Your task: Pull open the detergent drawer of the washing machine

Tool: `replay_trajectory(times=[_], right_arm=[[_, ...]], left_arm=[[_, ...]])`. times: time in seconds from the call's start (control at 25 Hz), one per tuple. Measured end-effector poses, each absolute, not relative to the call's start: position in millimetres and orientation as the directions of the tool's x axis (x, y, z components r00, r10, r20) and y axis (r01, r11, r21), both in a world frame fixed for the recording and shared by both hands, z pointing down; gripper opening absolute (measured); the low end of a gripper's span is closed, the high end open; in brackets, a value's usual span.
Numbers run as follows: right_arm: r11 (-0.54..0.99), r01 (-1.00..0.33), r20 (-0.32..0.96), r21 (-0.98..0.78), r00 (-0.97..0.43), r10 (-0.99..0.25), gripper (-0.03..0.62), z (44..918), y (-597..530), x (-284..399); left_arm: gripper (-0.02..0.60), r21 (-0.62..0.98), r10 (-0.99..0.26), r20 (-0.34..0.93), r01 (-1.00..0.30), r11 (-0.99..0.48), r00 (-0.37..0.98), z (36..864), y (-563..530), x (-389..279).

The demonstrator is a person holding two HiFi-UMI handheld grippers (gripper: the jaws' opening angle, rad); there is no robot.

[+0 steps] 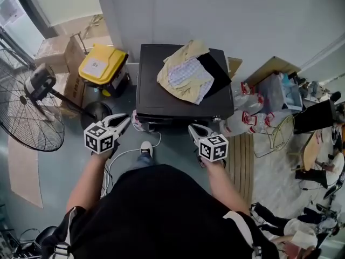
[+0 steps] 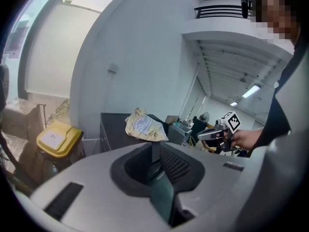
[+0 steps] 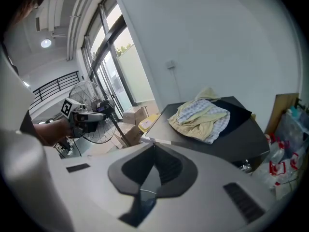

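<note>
The washing machine (image 1: 150, 88) is a dark box seen from above, against the wall, with a heap of yellow and checked clothes (image 1: 185, 72) on its lid. Its front face and drawer are hidden from the head view by the steep angle. My left gripper (image 1: 125, 121) is shut and empty, just off the machine's front left corner. My right gripper (image 1: 192, 128) is also shut and empty, in front of the machine's right half. In the left gripper view the machine (image 2: 112, 129) stands ahead beyond my shut jaws, and the right gripper (image 2: 205, 136) shows at the right.
A yellow-lidded bin (image 1: 102, 63) and cardboard boxes (image 1: 56, 53) stand left of the machine, with a floor fan (image 1: 29, 108) nearer me. Plastic bottles (image 1: 246, 120) and a wire basket (image 1: 281, 134) crowd the right side. A white cable (image 1: 127, 153) lies on the floor by my shoe (image 1: 146, 148).
</note>
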State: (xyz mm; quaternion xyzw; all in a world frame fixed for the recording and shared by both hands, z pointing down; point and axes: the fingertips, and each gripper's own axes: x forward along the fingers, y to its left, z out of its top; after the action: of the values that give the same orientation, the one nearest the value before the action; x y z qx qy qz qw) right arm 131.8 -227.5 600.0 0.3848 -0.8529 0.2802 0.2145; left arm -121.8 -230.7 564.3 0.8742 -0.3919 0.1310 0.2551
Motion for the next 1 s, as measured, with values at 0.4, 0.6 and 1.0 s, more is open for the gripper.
replay_trajectory(times=[0.4,0.6,1.0], right_arm=[[0.533,-0.780,0.644,-0.328,-0.597,-0.478,0.059,642,-237,131],[0.530,-0.780,0.672,-0.332,-0.590,-0.448,0.083,662,-244,127],[0.538,-0.763,0.711,-0.357,-0.596,-0.373,0.101,697,-253,107]], left_arm=[[0.057,0.369,-0.581,0.494,-0.761,-0.534,0.647,601,-245,-127],[0.085,0.385,-0.557,0.511,-0.754,-0.532,0.654,620,-252,-126],[0.123,0.389,-0.471,0.603,-0.753,-0.531,0.644,670,-261,-131]])
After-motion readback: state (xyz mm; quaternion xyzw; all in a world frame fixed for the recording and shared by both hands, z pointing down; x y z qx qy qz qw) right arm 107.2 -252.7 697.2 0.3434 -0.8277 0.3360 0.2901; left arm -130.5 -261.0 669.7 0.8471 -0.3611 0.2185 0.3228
